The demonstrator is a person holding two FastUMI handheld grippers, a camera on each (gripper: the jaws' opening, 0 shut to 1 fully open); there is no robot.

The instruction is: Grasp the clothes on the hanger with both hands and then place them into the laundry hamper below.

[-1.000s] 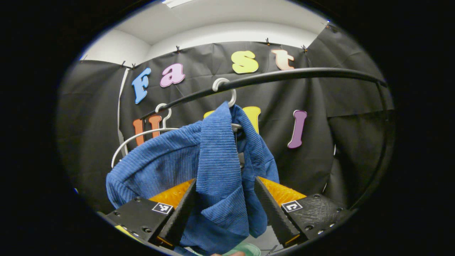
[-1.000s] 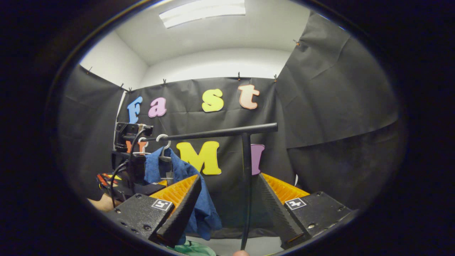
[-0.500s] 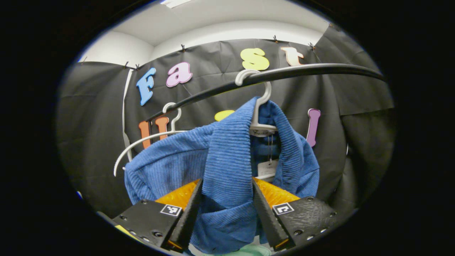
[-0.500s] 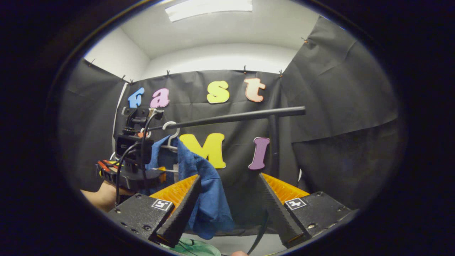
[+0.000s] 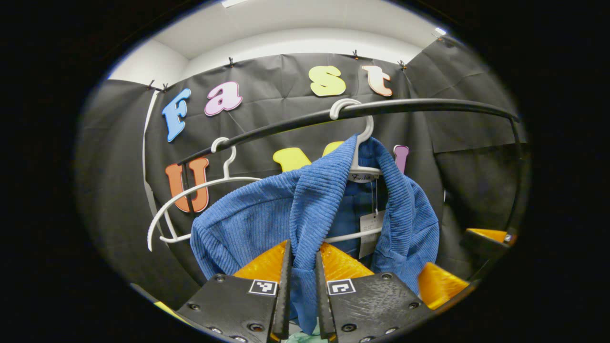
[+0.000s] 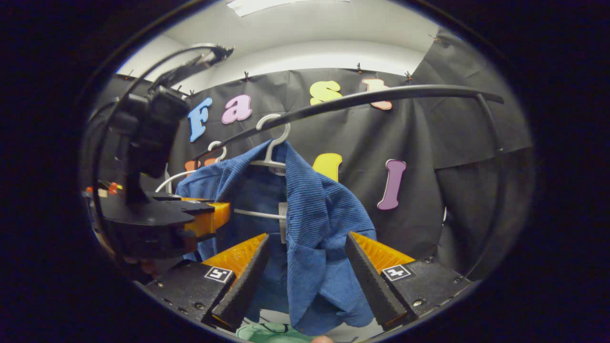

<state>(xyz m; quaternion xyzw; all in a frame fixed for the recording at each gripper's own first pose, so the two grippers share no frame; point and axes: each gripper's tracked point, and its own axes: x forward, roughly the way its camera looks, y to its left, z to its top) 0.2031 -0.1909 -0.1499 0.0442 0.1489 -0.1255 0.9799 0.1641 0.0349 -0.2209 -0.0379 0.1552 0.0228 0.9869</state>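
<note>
A blue ribbed garment [image 5: 248, 224] hangs on a white hanger [image 5: 364, 166] from a black rail [image 5: 429, 105]. My left gripper [image 5: 302, 252] is shut on the garment's front edge just below the collar, and cloth bulges out above and below the jaws. In the right gripper view the garment's [image 6: 314, 224] other front panel hangs between the fingers of my right gripper [image 6: 307, 236], which stands open with neither finger pressing on it. The left gripper [image 6: 217, 216] sits at that view's left against the cloth. A pale green hamper rim [image 6: 267, 333] shows at the bottom.
An empty white hanger [image 5: 190, 190] hangs on the rail left of the garment. The rail's upright post [image 6: 495, 157] drops at the right end. Black cloth walls close in behind and on both sides. A white paper tag [image 5: 369, 226] dangles inside the garment.
My left gripper has closed on the garment's front edge. The right gripper swung left and came up to the garment, so the other panel now hangs between its open fingers.
</note>
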